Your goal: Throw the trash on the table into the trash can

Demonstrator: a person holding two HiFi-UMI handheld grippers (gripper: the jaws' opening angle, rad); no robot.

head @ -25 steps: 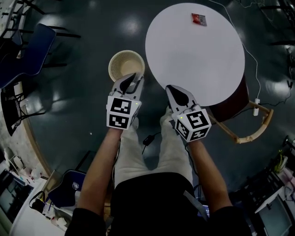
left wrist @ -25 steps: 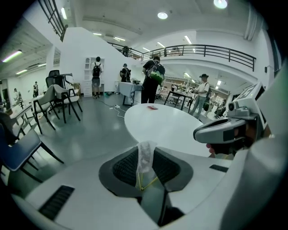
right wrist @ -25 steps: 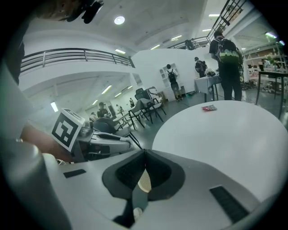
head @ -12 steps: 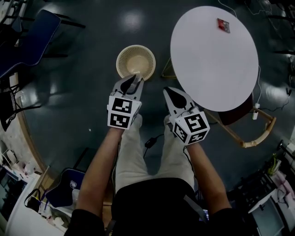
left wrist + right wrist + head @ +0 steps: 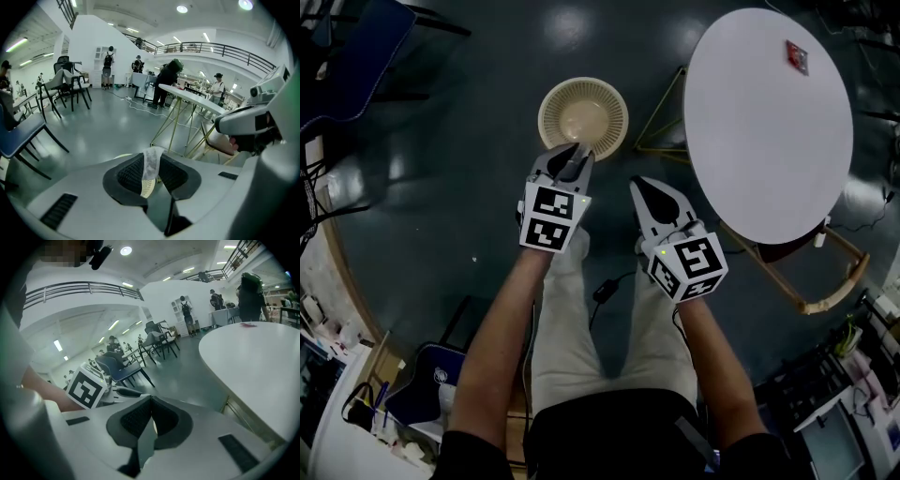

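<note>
**A:** What's nearest, and which gripper has it?

**B:** The left gripper does. Its jaws pinch a white tissue scrap, a thin strip that runs lengthwise between the pads with its free end poking out past the tips. The right gripper sits beside it with its jaws pressed together on nothing.

**A:** Where's the bin from there?

**B:** Straight ahead of the left jaws and below them. The beige mesh trash can stands on the floor, its near rim just under the tips. The left is clearly the nearer gripper; the right points past the can's side. I'd say the drop needs only a small reach forward over the opening.

**A:** Anything in the can?

**B:** I see only a pale bottom and can't tell about contents.

**A:** And further off?

**B:** A red wrapper lies near the far edge of the round white table, well apart from both grippers.
</note>
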